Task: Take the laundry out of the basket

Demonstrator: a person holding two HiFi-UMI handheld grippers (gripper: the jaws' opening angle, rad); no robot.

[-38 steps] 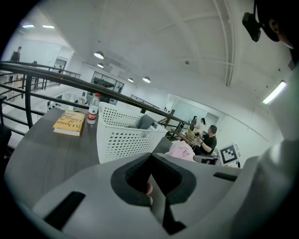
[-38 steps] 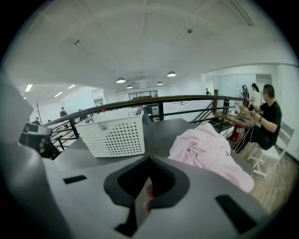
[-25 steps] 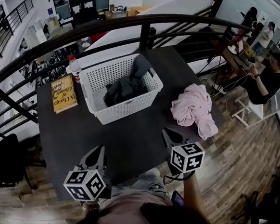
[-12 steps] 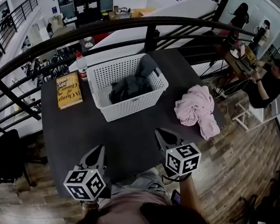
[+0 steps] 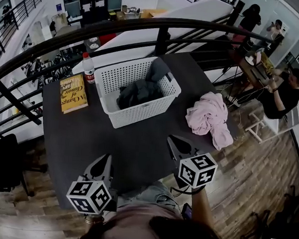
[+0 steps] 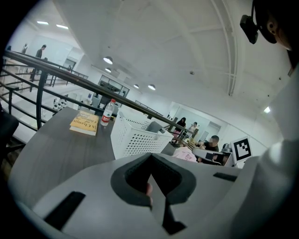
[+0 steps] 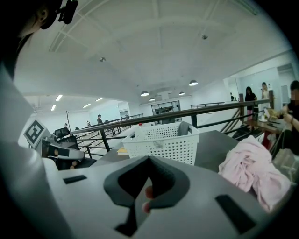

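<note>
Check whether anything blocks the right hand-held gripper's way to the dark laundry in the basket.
Only the basket itself: its near wall faces the right hand-held gripper, and the dark laundry lies behind it, so the gripper would likely have to come in over the rim.

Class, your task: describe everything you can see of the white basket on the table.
The white basket is a rectangular tub, plastic by its look. Its walls are pierced with a grid of small holes under a solid rim. It stands upright on the dark table, turned at an angle to the table's edges. Dark grey laundry lies heaped inside, with one piece rising over the far rim.
</note>
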